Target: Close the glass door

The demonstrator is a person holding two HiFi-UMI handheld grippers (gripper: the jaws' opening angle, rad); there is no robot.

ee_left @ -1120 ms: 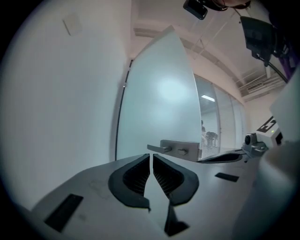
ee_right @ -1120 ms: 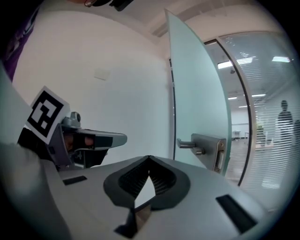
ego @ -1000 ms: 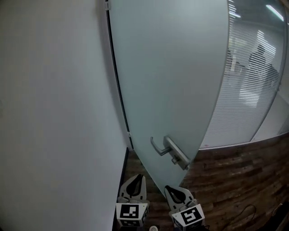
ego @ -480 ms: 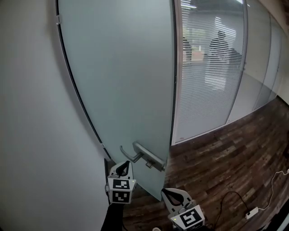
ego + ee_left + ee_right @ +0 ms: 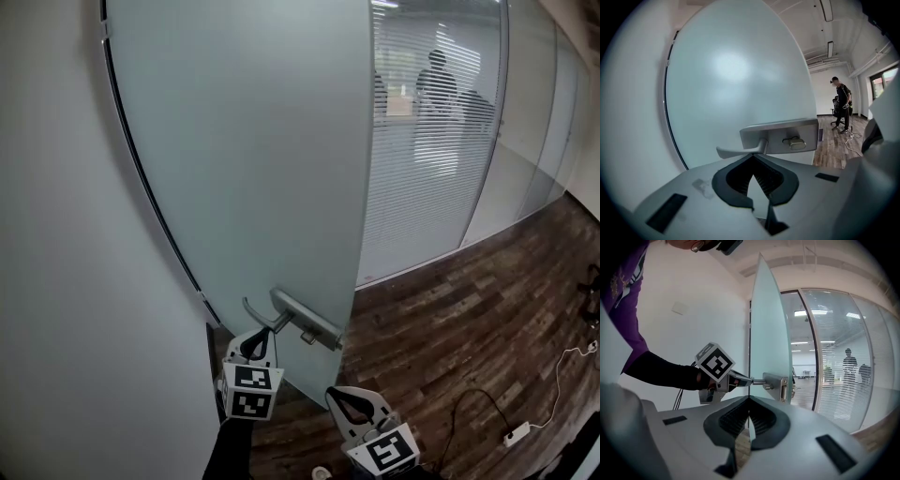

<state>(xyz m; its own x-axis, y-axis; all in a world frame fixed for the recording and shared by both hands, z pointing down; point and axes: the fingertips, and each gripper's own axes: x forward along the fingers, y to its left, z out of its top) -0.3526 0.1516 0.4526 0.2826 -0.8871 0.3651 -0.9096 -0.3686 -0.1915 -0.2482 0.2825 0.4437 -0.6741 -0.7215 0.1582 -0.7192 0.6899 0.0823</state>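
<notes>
1. Head view: a white wall fills the left side from 7 to 11 o'clock. The frosted glass door hangs beside it and stands open, angled out toward me.
2. My left tool sits near 6 o'clock, a little left of centre. Its jaws are pressed together with nothing between them. Its tip is right at the free end of the lever handle, and the right gripper view shows the two meeting.
3. From the lever, the metal handle plate runs toward 4 o'clock, ending at the door's free edge.
4. My right tool is at 5 o'clock of that plate, low in the picture. It is pressed together, empty and apart from the door. Its own view shows the door edge-on at 12 o'clock.
5. A glass partition with blinds spans 12 to 3 o'clock, with figures of people dimly behind it.
6. Dark wood floor covers 3 to 5 o'clock, and a cable with a white plug block lies near the lower right corner.
</notes>
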